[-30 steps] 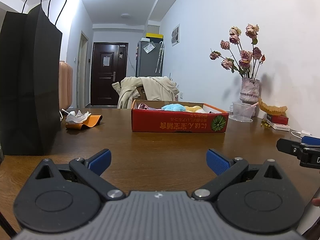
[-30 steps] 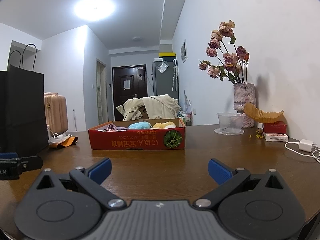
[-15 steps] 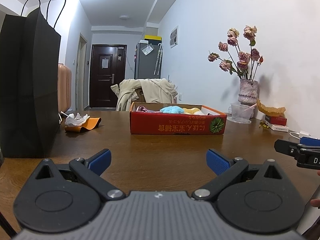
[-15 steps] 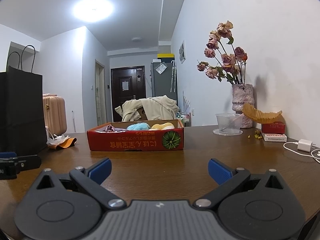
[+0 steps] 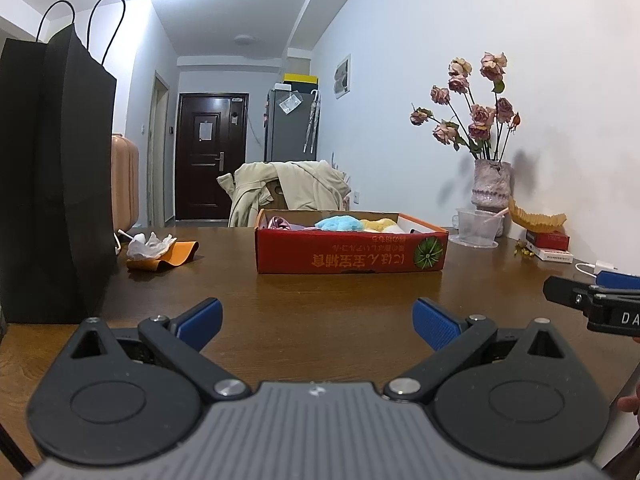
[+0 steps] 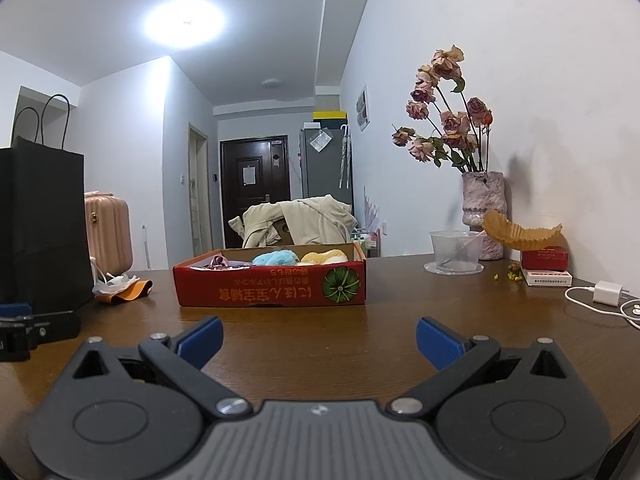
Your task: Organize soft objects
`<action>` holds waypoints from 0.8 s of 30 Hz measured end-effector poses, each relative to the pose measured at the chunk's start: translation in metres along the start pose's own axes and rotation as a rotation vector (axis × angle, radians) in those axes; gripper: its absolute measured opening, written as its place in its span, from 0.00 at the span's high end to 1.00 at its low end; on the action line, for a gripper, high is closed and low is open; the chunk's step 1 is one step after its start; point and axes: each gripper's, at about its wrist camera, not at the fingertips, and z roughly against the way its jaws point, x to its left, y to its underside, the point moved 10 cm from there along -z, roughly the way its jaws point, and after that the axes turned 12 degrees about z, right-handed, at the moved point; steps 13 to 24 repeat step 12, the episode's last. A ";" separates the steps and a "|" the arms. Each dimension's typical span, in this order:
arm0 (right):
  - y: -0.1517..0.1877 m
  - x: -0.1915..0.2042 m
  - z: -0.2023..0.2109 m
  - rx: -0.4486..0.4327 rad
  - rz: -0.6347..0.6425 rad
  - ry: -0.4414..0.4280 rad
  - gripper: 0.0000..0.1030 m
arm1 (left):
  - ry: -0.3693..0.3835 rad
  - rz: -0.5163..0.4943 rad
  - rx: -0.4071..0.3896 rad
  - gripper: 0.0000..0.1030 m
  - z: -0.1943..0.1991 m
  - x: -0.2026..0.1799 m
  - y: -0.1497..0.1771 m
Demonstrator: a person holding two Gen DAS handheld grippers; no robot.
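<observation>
Fluffy blue, yellow and purple soft objects (image 6: 276, 258) lie in the shallow red cardboard box (image 6: 270, 288) — both the left gripper (image 5: 316, 320) and the right gripper (image 6: 319, 334) spread, empty; start or finish, unclear.

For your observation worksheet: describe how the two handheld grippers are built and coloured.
Both match. The left gripper and right gripper have black linkage arms with silver pivot screws, ribbed blue finger pads, round black side discs and a ribbed grey central housing. White lettering marks the right gripper's side.

White walls (image 6: 540, 80) enclose a hallway ending at a dark door (image 5: 211, 156); a ceiling light (image 6: 185, 24) glows above, and a grey refrigerator (image 5: 291, 124) stands beside the door.
</observation>
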 end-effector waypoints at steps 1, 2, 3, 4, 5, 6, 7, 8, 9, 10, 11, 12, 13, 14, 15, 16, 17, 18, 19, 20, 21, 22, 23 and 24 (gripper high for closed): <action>0.000 0.000 0.000 0.001 0.001 0.000 0.00 | 0.000 0.002 0.000 0.00 0.000 0.000 -0.001; 0.000 0.000 0.000 0.002 0.001 0.000 0.00 | 0.000 0.002 -0.001 0.00 -0.001 0.000 -0.001; 0.000 0.000 0.000 0.001 0.001 -0.001 0.00 | 0.001 0.002 -0.001 0.00 -0.001 0.000 -0.001; 0.000 0.000 0.000 0.001 0.001 -0.001 0.00 | 0.001 0.002 -0.004 0.00 -0.001 0.000 -0.001; 0.001 0.000 0.000 0.002 0.001 -0.001 0.00 | 0.002 -0.001 -0.005 0.00 -0.001 0.000 -0.001; 0.000 0.001 0.000 0.003 0.001 -0.001 0.00 | 0.002 -0.003 -0.006 0.00 -0.001 0.000 -0.001; 0.000 0.001 0.000 0.003 0.001 -0.001 0.00 | 0.004 -0.003 -0.005 0.00 -0.001 -0.001 -0.001; 0.001 0.001 0.000 0.003 0.000 -0.001 0.00 | 0.007 -0.003 -0.004 0.00 -0.002 -0.001 -0.001; 0.000 0.001 0.000 0.004 0.001 -0.002 0.00 | 0.008 -0.003 -0.005 0.00 -0.001 -0.001 -0.001; 0.000 0.001 0.000 0.004 0.002 -0.002 0.00 | 0.007 -0.004 -0.005 0.00 -0.001 -0.001 -0.001; 0.000 0.002 0.000 0.003 0.002 -0.003 0.00 | 0.007 -0.003 -0.006 0.00 -0.001 -0.001 -0.001; 0.000 0.002 0.000 0.003 0.003 -0.004 0.00 | 0.009 -0.002 -0.007 0.00 -0.001 -0.001 -0.001; 0.000 0.002 0.000 0.003 0.003 -0.004 0.00 | 0.009 -0.002 -0.007 0.00 -0.001 -0.001 -0.001; 0.000 0.002 0.000 0.003 0.003 -0.004 0.00 | 0.009 -0.002 -0.007 0.00 -0.001 -0.001 -0.001; 0.000 0.002 0.000 0.003 0.003 -0.004 0.00 | 0.009 -0.002 -0.007 0.00 -0.001 -0.001 -0.001; 0.000 0.002 0.000 0.003 0.003 -0.004 0.00 | 0.009 -0.002 -0.007 0.00 -0.001 -0.001 -0.001; 0.000 0.002 0.000 0.003 0.003 -0.004 0.00 | 0.009 -0.002 -0.007 0.00 -0.001 -0.001 -0.001; 0.000 0.002 0.000 0.003 0.003 -0.004 0.00 | 0.009 -0.002 -0.007 0.00 -0.001 -0.001 -0.001; 0.000 0.002 0.000 0.003 0.003 -0.004 0.00 | 0.009 -0.002 -0.007 0.00 -0.001 -0.001 -0.001; 0.000 0.002 0.000 0.003 0.003 -0.004 0.00 | 0.009 -0.002 -0.007 0.00 -0.001 -0.001 -0.001; 0.000 0.002 0.000 0.003 0.003 -0.004 0.00 | 0.009 -0.002 -0.007 0.00 -0.001 -0.001 -0.001; 0.000 0.002 0.000 0.003 0.003 -0.004 0.00 | 0.009 -0.002 -0.007 0.00 -0.001 -0.001 -0.001; 0.000 0.002 0.000 0.003 0.003 -0.004 0.00 | 0.009 -0.002 -0.007 0.00 -0.001 -0.001 -0.001; 0.000 0.002 0.000 0.003 0.003 -0.004 0.00 | 0.009 -0.002 -0.007 0.00 -0.001 -0.001 -0.001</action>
